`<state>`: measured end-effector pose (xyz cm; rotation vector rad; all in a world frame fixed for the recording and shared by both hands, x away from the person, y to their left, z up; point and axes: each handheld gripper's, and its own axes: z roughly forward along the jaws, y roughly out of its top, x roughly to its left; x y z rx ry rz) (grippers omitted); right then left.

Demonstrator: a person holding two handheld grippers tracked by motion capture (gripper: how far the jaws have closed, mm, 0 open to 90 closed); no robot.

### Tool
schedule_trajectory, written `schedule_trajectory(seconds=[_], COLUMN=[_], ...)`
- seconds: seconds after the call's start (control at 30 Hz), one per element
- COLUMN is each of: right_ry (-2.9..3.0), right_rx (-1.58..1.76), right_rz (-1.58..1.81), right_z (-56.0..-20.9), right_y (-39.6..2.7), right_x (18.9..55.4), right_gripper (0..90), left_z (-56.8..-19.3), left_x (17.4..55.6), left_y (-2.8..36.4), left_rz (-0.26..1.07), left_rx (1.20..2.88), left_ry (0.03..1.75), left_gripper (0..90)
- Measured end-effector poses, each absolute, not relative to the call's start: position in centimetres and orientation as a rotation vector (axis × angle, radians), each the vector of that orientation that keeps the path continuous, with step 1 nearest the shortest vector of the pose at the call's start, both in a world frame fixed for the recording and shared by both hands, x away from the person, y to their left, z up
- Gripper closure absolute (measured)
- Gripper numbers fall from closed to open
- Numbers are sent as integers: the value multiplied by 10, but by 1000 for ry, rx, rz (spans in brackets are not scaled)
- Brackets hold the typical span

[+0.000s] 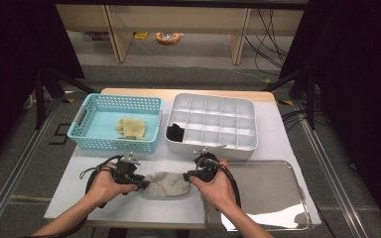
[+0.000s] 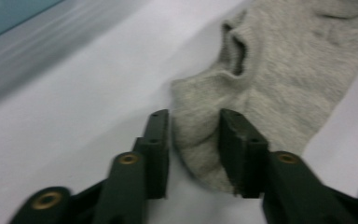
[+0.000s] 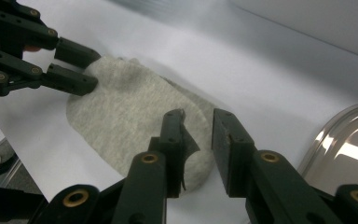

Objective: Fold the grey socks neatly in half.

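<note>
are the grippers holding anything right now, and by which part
Neither has clamped yet. The left gripper stands open astride one end of the grey sock, the right gripper open astride the other end. The sock lies flat on the table.

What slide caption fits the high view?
Both tongs, left and right, meet a grey sock lying before basket and organizer.

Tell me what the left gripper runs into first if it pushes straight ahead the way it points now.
The grey sock: its near end already lies between the open jaws of the left gripper. Farther along that line, the right gripper probably comes next; depth there is unclear.
</note>
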<state>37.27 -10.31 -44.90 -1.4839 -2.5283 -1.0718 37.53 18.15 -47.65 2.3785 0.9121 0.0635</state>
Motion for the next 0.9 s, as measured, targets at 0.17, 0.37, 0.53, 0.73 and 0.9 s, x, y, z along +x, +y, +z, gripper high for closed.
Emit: schedule_trajectory(seconds=[0.17, 0.37, 0.53, 0.73, 0.9], right_ry=[-2524, -2507, -2500, -2519, -2489], right_rx=[-1478, -1433, -1386, -1301, -1343], right_rz=[-1036, -986, -954, -984, -924], right_z=[-449, -447, -449, -459, -464], right_y=[-98, -80, -62, -46, -36], right_x=[372, 370, 369, 372, 371], right_gripper=[776, 900, 900, 900, 900], left_z=[-478, -477, -474, -467, -463], left_x=[374, 375, 374, 372, 371], left_y=[180, 182, 182, 183, 182], left_rz=[7, -40, -48, -70, -80], left_rx=[2325, 2266, 2279, 2255, 2252], left_ry=[961, 1008, 977, 976, 970], left_gripper=[821, 846, 847, 848, 848])
